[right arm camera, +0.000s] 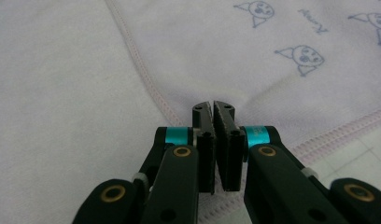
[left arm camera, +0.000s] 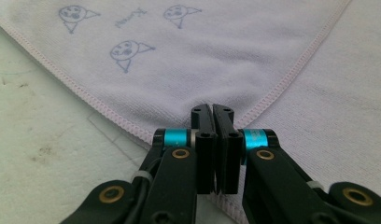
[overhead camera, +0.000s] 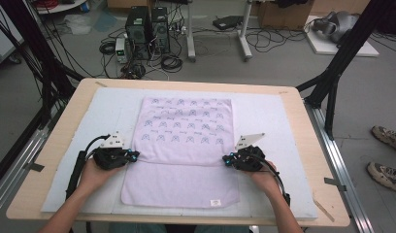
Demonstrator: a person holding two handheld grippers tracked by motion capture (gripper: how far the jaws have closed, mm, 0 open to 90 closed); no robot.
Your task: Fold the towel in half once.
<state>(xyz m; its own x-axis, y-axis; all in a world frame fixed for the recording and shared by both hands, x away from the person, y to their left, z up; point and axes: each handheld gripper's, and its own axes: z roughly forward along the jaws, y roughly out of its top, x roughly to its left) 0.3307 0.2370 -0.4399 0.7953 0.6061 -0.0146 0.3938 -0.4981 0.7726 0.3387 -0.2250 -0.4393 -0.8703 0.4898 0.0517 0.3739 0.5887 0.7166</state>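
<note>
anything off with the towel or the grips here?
Nothing stands out. The towel lies flat and square on the white mat, its near part folded over with the plain side up. The left hand-held gripper and right hand-held gripper are shut at the fold's two corners, level with each other.

Towel [left arm camera: 193, 70] hem's pinched stretch hidden between jaws

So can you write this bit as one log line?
left gripper: shut on folded lilac printed towel corner | right gripper: shut on opposite corner | towel flat
</note>
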